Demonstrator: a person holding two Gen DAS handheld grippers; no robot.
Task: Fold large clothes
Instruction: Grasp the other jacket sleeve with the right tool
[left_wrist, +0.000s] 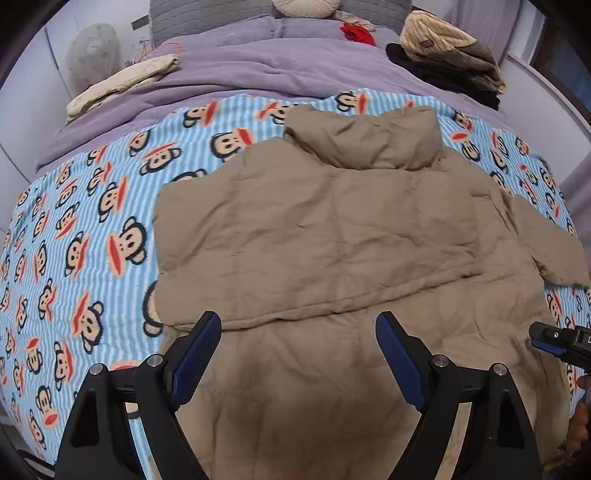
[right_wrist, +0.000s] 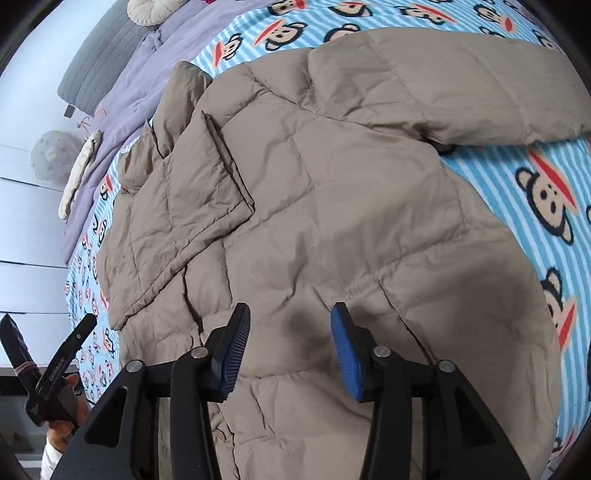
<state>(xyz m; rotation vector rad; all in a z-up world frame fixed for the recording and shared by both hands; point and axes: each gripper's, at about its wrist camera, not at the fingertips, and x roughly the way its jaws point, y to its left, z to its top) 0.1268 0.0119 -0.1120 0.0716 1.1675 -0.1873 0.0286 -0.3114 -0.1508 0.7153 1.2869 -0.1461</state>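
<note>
- One tan puffer jacket (left_wrist: 332, 236), spread on the monkey-print blanket (left_wrist: 85, 229) of the bed, directly ahead of both grippers.
- Left gripper (left_wrist: 298, 332): jaws wide, holding nothing, above the jacket hem.
- Right gripper (right_wrist: 290, 325): jaws parted, empty, over the jacket.

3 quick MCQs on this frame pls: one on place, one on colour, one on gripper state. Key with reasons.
1. The jacket lies on:
A. bare floor
B. monkey-print blanket
C. chair

2. Jacket colour:
A. tan
B. red
C. black

3. Left hand-held gripper is:
A. shut on the collar
B. open, holding nothing
C. shut on a sleeve

Key:
1 B, the jacket is spread over the monkey-print blanket.
2 A, its quilted fabric is tan in both views.
3 B, the left hand-held gripper shows spread fingers with nothing between them; the right hand-held gripper likewise.
</note>
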